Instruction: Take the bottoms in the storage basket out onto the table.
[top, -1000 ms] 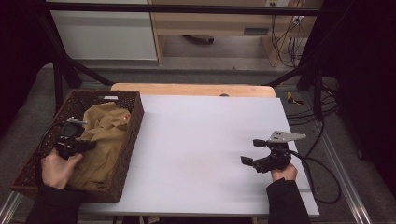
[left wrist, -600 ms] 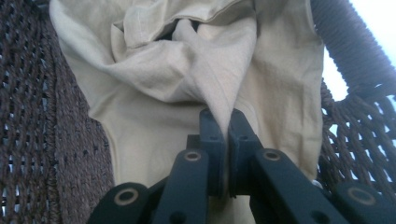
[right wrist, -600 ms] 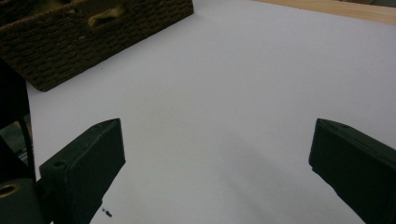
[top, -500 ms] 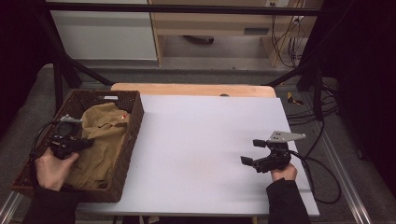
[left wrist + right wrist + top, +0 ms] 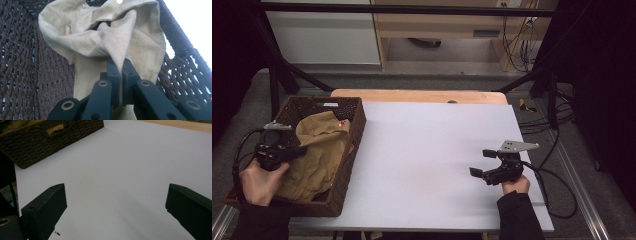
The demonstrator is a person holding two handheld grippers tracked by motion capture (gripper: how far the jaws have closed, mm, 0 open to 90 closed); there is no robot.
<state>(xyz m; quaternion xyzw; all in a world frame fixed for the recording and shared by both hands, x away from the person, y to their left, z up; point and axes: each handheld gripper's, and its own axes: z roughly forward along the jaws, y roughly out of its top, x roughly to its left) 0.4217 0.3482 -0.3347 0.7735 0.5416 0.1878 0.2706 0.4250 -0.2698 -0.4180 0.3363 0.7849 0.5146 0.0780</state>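
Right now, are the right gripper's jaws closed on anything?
No. In the right gripper view the right gripper has its jaws wide apart, with nothing between them but bare white table.

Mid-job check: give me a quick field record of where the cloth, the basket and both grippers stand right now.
cloth: tan cloth, lying crumpled in the basket, one fold pulled up
basket: dark woven basket, at the left edge of the white table
left gripper: left gripper above the basket, jaws shut on a fold of the cloth
right gripper: right gripper over the right side of the table, jaws wide apart, nothing between them
cloth out of basket: not yet
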